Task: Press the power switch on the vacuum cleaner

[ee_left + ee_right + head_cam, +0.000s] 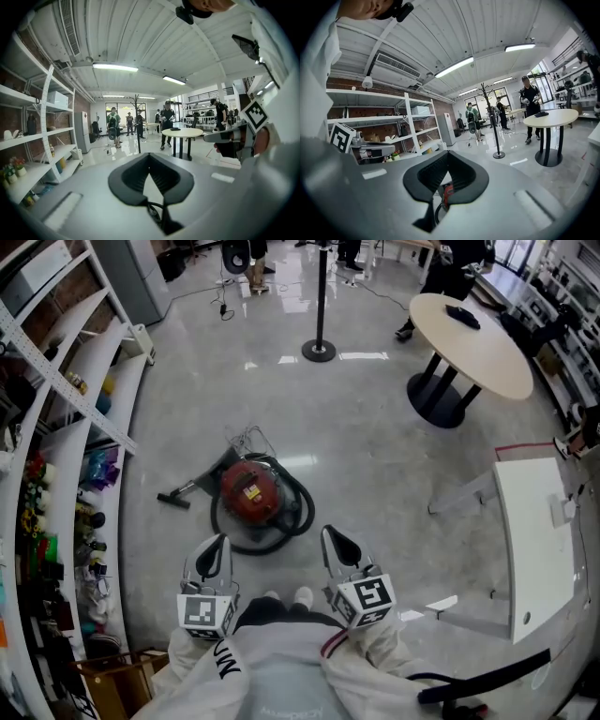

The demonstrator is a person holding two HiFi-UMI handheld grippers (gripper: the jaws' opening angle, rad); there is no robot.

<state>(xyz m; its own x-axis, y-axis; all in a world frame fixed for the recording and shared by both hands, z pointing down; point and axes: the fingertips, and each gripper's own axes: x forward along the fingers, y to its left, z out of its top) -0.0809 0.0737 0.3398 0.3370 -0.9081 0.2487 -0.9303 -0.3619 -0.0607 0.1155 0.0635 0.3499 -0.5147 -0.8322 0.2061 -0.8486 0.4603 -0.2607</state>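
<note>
A red canister vacuum cleaner [249, 491] lies on the polished grey floor just ahead of me, its black hose [298, 512] coiled around it and a floor nozzle [173, 498] out to its left. My left gripper [217, 543] hovers near the vacuum's near-left side, jaws together and empty. My right gripper [332, 535] hangs to the vacuum's near right, also shut and empty. In the right gripper view a sliver of the red vacuum cleaner [446, 191] shows below the shut right gripper [447, 153]. The left gripper [150, 156] shows only black hose [154, 212] beneath it.
White shelving [89, 418] with small items runs along the left. A black stanchion post [319, 345] stands beyond the vacuum. A round beige table [473, 334] is at the upper right and a white desk [534, 540] at the right. People stand far back.
</note>
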